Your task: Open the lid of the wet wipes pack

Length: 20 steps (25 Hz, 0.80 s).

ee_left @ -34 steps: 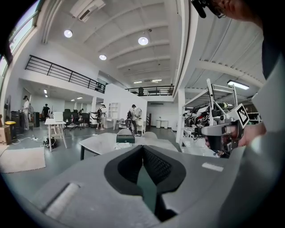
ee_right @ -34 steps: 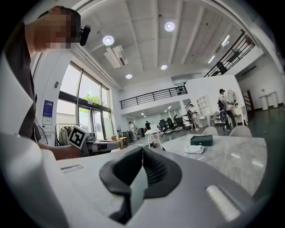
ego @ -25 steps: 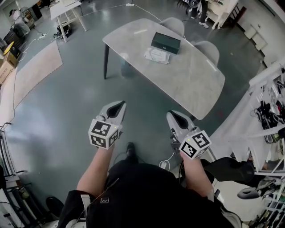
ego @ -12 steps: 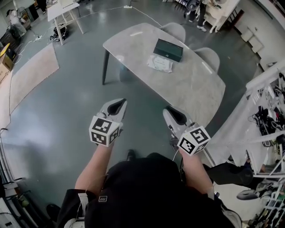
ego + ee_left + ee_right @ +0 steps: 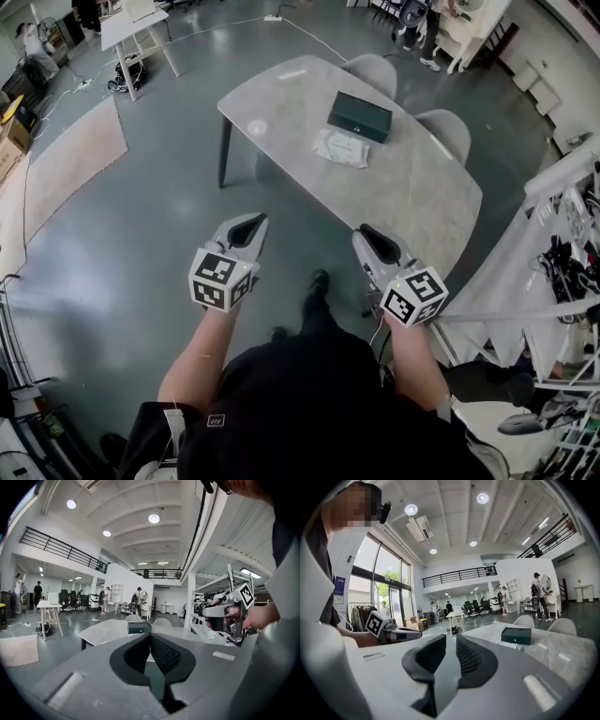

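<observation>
Left gripper (image 5: 251,221) jaws closed, right gripper (image 5: 368,232) jaws a crack apart, both empty and held level, presumably because the wet wipes pack (image 5: 340,147) lies well ahead on the worktop (image 5: 412,197).

On the table (image 5: 412,187), the wipes pack (image 5: 342,147) lies just in front of the box (image 5: 360,116), with two chairs (image 5: 372,71) behind the table and a desk (image 5: 131,19) far left.

A: The floor (image 5: 141,244) is glossy — lights mirror in it. The table (image 5: 412,197)?
B: Pale, smooth, stone-like, softly shiny. The wipes pack (image 5: 341,147) looks like crinkly plastic film; the box (image 5: 360,116) dark and matt.
A: And what you hold?
B: Left gripper (image 5: 253,218) and right gripper (image 5: 366,231): matt grey plastic shells — black ribbed pads (image 5: 165,654), rubbery-looking.
</observation>
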{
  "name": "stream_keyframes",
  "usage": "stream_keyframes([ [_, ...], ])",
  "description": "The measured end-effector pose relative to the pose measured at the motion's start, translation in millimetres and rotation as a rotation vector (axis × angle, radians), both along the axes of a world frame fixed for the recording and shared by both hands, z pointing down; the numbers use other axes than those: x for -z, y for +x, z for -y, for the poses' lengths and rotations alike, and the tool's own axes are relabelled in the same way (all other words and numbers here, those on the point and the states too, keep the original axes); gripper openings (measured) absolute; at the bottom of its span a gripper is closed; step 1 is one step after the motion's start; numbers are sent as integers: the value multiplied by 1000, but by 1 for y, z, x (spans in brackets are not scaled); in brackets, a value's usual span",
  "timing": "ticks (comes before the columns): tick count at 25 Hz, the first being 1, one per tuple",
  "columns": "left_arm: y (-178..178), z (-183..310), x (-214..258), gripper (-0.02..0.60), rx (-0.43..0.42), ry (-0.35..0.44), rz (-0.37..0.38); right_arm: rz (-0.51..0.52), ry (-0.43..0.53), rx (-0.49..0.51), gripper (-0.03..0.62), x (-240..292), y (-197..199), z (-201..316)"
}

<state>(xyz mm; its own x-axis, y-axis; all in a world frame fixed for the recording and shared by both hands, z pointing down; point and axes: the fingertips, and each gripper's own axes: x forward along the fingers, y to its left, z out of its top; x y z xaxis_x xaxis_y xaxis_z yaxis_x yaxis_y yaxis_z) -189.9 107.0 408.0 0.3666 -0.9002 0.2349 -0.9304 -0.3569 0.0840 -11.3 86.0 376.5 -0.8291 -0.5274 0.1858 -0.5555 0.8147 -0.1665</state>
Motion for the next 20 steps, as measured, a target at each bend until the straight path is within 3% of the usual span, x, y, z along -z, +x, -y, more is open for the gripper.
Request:
stream_keyframes([
  [9, -9, 107, -15, 11, 46, -59, 26, 28, -49, 36, 61, -20, -7, 125],
  [20, 42, 261, -24, 11, 31, -124, 85, -23, -121, 132, 61, -58, 11, 265],
])
